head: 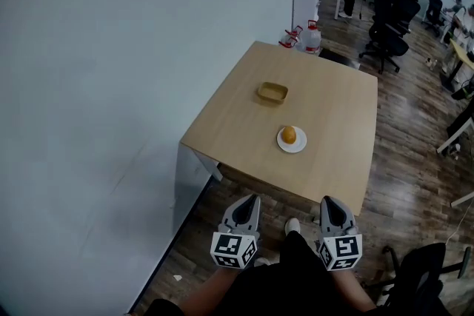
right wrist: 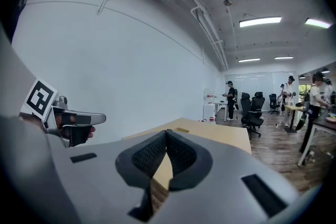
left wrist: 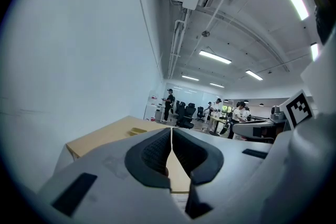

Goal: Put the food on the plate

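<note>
Head view: left gripper (head: 252,200) and right gripper (head: 328,201) side by side, short of the table (head: 333,85); orange food (head: 289,135) sits on the white plate (head: 300,146), ahead of both and between their lines, well apart. Left gripper view: jaws pressed together, nothing between (table edge beyond the tips). Right gripper view: jaws likewise together, empty.

Head cam high, steep down at table (head: 333,96), well back, gripper cams low, level, fwd, same table shared
</note>
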`<state>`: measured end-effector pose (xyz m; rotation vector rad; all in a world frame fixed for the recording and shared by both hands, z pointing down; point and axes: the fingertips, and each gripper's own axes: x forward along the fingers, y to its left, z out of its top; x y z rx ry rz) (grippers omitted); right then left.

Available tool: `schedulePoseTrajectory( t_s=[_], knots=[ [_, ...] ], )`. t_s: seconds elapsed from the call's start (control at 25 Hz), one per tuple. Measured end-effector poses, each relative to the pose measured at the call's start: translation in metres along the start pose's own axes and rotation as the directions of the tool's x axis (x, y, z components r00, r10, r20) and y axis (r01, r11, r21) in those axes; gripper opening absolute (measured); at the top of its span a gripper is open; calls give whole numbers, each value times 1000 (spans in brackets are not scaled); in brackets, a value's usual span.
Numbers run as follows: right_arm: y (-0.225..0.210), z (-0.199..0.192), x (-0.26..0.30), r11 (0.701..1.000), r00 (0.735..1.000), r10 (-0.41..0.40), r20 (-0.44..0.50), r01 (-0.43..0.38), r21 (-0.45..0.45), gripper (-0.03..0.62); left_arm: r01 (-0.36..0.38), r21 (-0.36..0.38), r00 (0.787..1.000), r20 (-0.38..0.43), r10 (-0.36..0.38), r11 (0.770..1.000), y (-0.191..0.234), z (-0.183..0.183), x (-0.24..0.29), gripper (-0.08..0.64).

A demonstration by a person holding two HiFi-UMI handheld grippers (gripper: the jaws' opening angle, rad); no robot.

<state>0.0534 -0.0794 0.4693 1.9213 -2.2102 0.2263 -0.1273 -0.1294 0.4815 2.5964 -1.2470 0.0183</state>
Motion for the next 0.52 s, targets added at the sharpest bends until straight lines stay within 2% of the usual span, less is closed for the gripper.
schedulePoseTrajectory(
  t_s=[0.52],
  knots=[
    [-24, 0, 30, 1000, 1000, 5, -24, -5, 10, 60, 21, 2, 1000, -12, -21, 1000, -3, 5, 48, 20]
  ],
)
